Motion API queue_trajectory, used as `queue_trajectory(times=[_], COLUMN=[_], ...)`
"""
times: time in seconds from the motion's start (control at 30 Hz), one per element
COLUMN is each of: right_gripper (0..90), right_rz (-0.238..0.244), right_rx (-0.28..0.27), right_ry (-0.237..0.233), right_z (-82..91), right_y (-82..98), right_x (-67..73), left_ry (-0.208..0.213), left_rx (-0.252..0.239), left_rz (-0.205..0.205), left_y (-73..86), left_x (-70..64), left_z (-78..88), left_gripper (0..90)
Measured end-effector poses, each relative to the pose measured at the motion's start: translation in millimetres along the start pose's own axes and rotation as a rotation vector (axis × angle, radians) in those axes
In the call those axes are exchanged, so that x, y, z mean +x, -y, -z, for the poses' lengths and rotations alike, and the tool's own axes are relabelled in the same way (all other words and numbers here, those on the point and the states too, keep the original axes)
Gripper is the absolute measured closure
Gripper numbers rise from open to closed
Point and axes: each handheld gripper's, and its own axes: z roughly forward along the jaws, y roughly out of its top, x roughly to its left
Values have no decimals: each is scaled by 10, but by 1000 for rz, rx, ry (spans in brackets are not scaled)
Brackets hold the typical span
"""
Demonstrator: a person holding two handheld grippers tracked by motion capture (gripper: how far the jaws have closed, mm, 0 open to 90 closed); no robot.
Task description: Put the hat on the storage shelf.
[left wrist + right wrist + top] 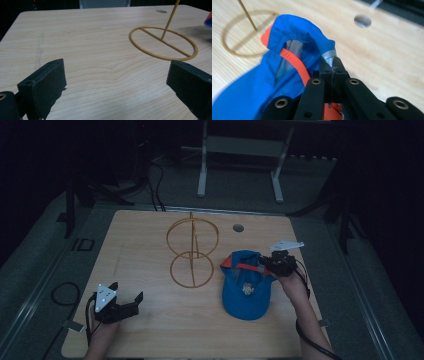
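Looking down from the high view: light wooden table (pixel 150 320) against a dark room, white-legged frame (pixel 240 165) on the floor beyond its far edge. Near the table's middle, a yellow wire stand (pixel 192 255), flat ring base on the wood, upright ring rising over it. Just right of that, a blue cap (pixel 246 287) with orange trim, brim pointing toward the near edge, small patch on the front. Right gripper (pixel 266 265) at the cap's far right edge, held by the right hand (pixel 292 282), jaws pinched on the fabric there. Left gripper (pixel 125 295) at the near left corner, well apart from cap and stand, jaws spread, held by the left hand (pixel 102 332). Small round hole (pixel 238 227) in the tabletop near the far edge.

Moving to the left gripper view: two black jaws wide apart with bare wood between, nothing gripped. Ring base of the wire stand (pixel 163 43) ahead at right, crossbar through it, thin rod slanting up. Sliver of blue cap (pixel 208 22) at the right border.

Moving to the right gripper view: jaws closed together on a fold of the blue cap (pixel 294 32) at a grey tab on its rim. Orange band and mesh lining visible inside the opening. Wire stand's ring (pixel 242 52) blurred behind at left, tabletop hole (pixel 362 20) at upper right.
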Motion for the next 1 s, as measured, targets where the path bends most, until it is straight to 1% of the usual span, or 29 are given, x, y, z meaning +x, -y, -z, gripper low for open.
queue_trajectory(times=[0.03, 0.07, 0.1, 0.13, 0.23, 0.3, 0.37, 0.43, 0.5, 0.63, 0.7, 0.77, 0.83, 0.87, 1.0], right_gripper=[897, 897, 897, 897, 897, 897, 897, 897, 897, 897, 897, 897, 897, 897, 897], right_rz=[0, 0, 2, 3, 15, 22, 30, 23, 24, 18, 12, 14, 13, 10, 6], right_rx=[0, -16, -58, -73, -112, -127, -142, -157, -166, -180, -183, -183, -186, -186, -191], right_ry=[0, -3, -2, -11, -9, -10, 3, 0, 14, 18, 17, 17, 20, 23, 25], right_z=[0, 66, 210, 270, 430, 509, 595, 666, 729, 830, 869, 897, 915, 927, 962], right_y=[0, -38, -120, -154, -249, -296, -348, -386, -419, -471, -493, -510, -519, -525, -542], right_x=[0, 17, 46, 59, 99, 114, 123, 114, 103, 75, 73, 78, 85, 91, 116], left_ry=[0, 7, 10, 13, 26, 37, 57, 74, 83, 131, 145, 168, 196, 208, 262], left_rx=[0, 15, 16, 15, 25, 20, 9, -10, -22, -70, -84, -98, -107, -114, -114], left_rz=[0, 15, 20, 26, 18, 23, 15, 9, -2, -11, -22, -42, -53, -57, -102], left_y=[0, -18, -26, -34, -85, -133, -217, -309, -400, -648, -761, -905, -1025, -1079, -1272], left_x=[0, 5, 7, 7, 8, -1, -22, -43, -63, -108, -141, -199, -260, -299, -489], left_z=[0, 4, 8, 16, 46, 77, 126, 174, 214, 325, 368, 415, 437, 442, 416], left_gripper=[29, 29, 28, 28, 29, 29, 39, 48, 49, 59, 59, 59, 59, 59, 68])
